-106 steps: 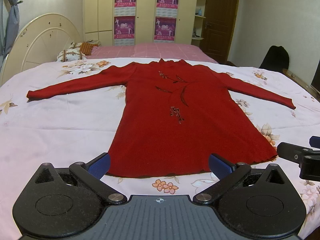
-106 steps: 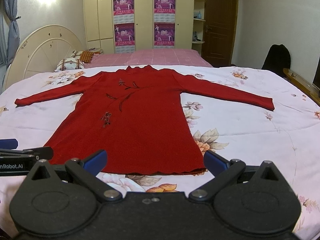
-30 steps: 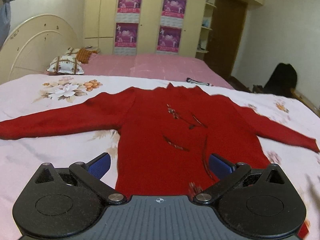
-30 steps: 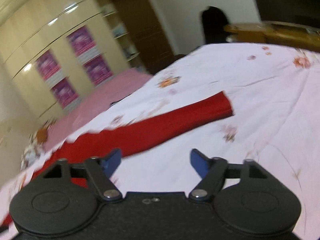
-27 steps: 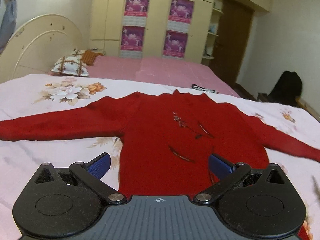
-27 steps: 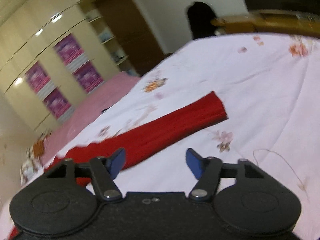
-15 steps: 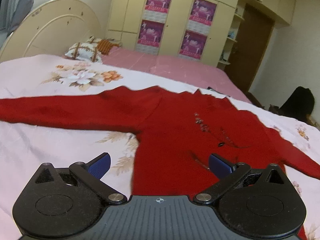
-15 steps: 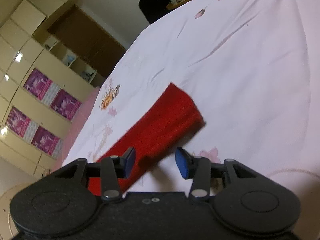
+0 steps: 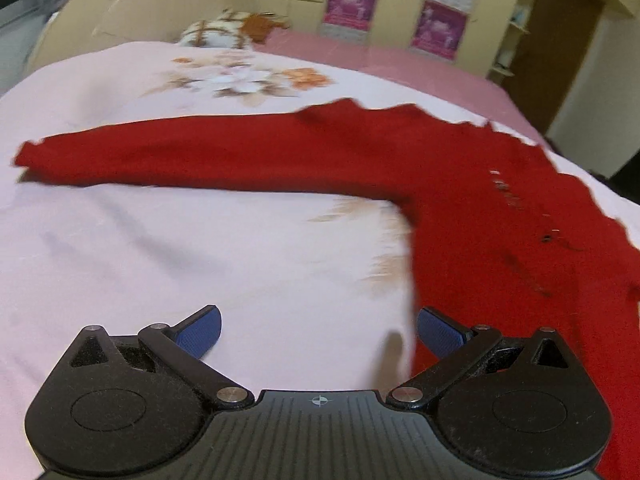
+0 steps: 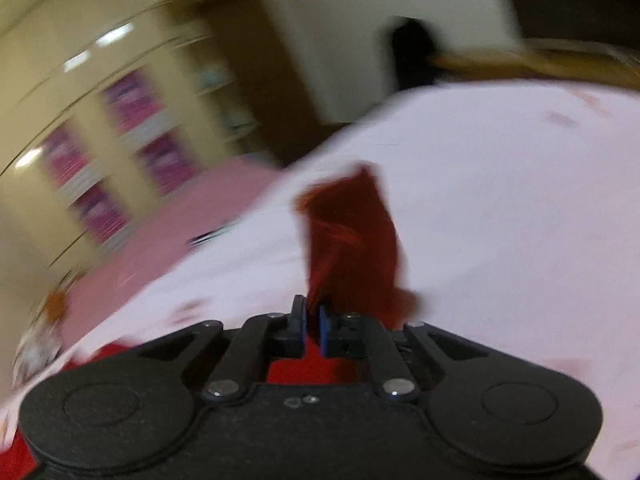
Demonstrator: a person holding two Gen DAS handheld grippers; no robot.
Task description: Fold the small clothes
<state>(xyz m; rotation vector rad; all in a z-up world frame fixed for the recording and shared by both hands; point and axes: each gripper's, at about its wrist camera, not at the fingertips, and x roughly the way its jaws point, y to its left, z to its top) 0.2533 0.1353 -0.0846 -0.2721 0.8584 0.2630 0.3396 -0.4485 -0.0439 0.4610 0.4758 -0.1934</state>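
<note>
Left wrist view, from the left edge: a cream curved headboard [image 9: 132, 4] stands at the far upper left, with a checked pillow [image 9: 218, 34] just beside it on the pink bedding. The floral bedsheet [image 9: 160, 248] covers the near bed and fills most of the frame. The red sweater [image 9: 500, 208] lies flat on this sheet; its left sleeve [image 9: 160, 156] stretches out straight toward the left edge, cuff end resting on the sheet, while the body occupies the right half of the view and runs down past the lower right corner. A thin line of decoration crosses the chest, blurred. The left gripper [image 9: 318, 334] is above the sheet with its jaws spread wide; the blue fingertips [image 9: 200, 334] hold nothing, the right-hand one sitting over the sweater's side edge. Whether it touches the fabric cannot be told. Behind the bed, a cream wardrobe [image 9: 400, 8] carries pink posters, and a brown door stands at the far right.

Right wrist view, heavily blurred: the wardrobe [image 10: 100, 128] with its posters appears tilted at the left, the pink bedding below it. At centre, the right gripper [image 10: 313, 326] has its jaws pressed nearly together, pinching the sweater's right sleeve [image 10: 352, 240]. The sleeve rises bunched from the fingertips, its free end standing above the sheet. More red fabric shows under the gripper body and at the lower left corner. The bedsheet [image 10: 520, 220] extends to the right, with a dark object and a wooden edge beyond it, too smeared to identify
</note>
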